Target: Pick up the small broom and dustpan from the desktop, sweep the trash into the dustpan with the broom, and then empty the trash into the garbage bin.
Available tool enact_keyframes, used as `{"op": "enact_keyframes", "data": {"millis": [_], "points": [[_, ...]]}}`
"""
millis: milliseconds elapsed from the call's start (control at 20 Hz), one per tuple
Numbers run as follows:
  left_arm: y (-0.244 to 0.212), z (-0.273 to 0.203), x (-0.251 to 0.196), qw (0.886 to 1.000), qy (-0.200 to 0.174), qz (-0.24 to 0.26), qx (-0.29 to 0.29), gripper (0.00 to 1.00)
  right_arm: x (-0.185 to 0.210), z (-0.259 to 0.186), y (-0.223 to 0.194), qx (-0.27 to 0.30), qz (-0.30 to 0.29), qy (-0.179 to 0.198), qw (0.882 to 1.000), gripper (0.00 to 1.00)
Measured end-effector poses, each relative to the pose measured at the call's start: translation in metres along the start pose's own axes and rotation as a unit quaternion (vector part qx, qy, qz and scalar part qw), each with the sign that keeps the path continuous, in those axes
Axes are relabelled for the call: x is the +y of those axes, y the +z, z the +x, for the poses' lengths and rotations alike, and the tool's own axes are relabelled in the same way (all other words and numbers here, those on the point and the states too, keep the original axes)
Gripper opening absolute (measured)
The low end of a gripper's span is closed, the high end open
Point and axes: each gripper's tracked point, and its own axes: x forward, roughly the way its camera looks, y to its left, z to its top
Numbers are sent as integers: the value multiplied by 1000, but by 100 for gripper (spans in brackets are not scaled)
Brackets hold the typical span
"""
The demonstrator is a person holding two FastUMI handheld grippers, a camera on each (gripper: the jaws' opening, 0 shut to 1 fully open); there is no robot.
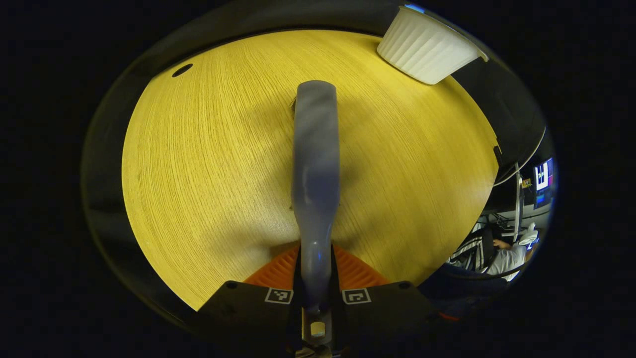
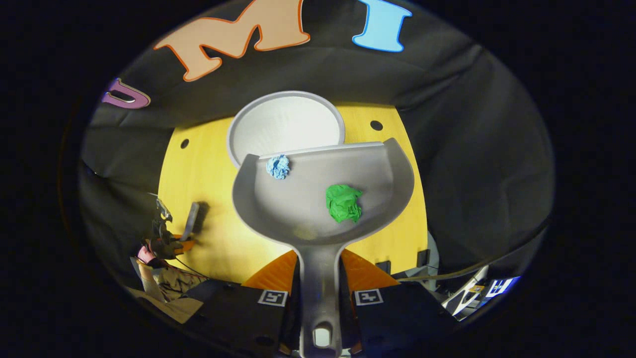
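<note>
1. The right gripper [image 2: 320, 293] has its jaws clenched on the handle of the dustpan [image 2: 318, 199], which it holds up in the air with its front lip just over the near rim of the white garbage bin [image 2: 285, 124].
2. Two bits of trash lie in the pan: a blue paper ball [image 2: 278, 166] right at the lip, next to the bin, and a green paper ball [image 2: 343, 203] farther back from the bin, nearer the handle.
3. The left gripper [image 1: 316, 293] grips the broom [image 1: 316, 164] by its handle, held over the wooden bench [image 1: 198, 174], well to one side of the bin [image 1: 425, 47].
4. The step in hand looks like the emptying. To do it well, I would keep the lip centred over the bin's mouth, then tip the handle up slowly so both balls slide forward and drop inside.
5. The green ball is the one to watch; it may roll off sideways if the pan tilts unevenly.
</note>
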Motion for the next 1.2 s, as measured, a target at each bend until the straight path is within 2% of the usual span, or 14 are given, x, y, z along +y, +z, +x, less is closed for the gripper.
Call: {"op": "enact_keyframes", "data": {"millis": [50, 150, 200, 300, 350, 600, 700, 800, 950, 1000, 1100, 1200], "points": [[-2, 1, -3, 1000, 2, -5, -1, 21, 0, -2, 2, 9, -1, -2, 1000, 30], [-3, 2, -4, 1000, 6, -14, -2, 21, -3, -5, 8, 22, 0, -6, 1000, 35], [-4, 1, -6, 1000, 8, -16, -3, 22, -4, -5, 13, 24, 2, -6, 1000, 31], [-5, 1, -5, 1000, 14, -15, -3, 22, -5, -6, 16, 21, 4, -1, 1000, 35], [-6, 1, -5, 1000, 17, -14, -3, 21, -5, -6, 17, 19, 4, -2, 1000, 31], [-5, 1, -5, 1000, 22, -11, 1, 22, -8, -11, 13, 19, 14, -7, 1000, 31], [-7, 2, -5, 1000, 20, -14, 0, 21, -8, -15, 11, 2, 14, -3, 1000, 31], [-8, 2, -6, 1000, 17, -15, 0, 22, 0, -24, 8, -26, 15, 10, 1000, 34], [-8, 1, -6, 1000, 15, -15, 1, 22, 34, -41, -4, -79, 7, 45, 996, 34], [-9, 2, -7, 1000, 14, -16, 0, 22, 47, -46, -12, -95, 8, 59, 994, 31], [-10, 2, -7, 1000, 13, -20, 0, 22, 72, -55, -31, -117, 9, 84, 990, 35], [-10, 2, -8, 1000, 12, -23, -1, 22, 90, -56, -57, -128, 7, 94, 987, 35]]}}
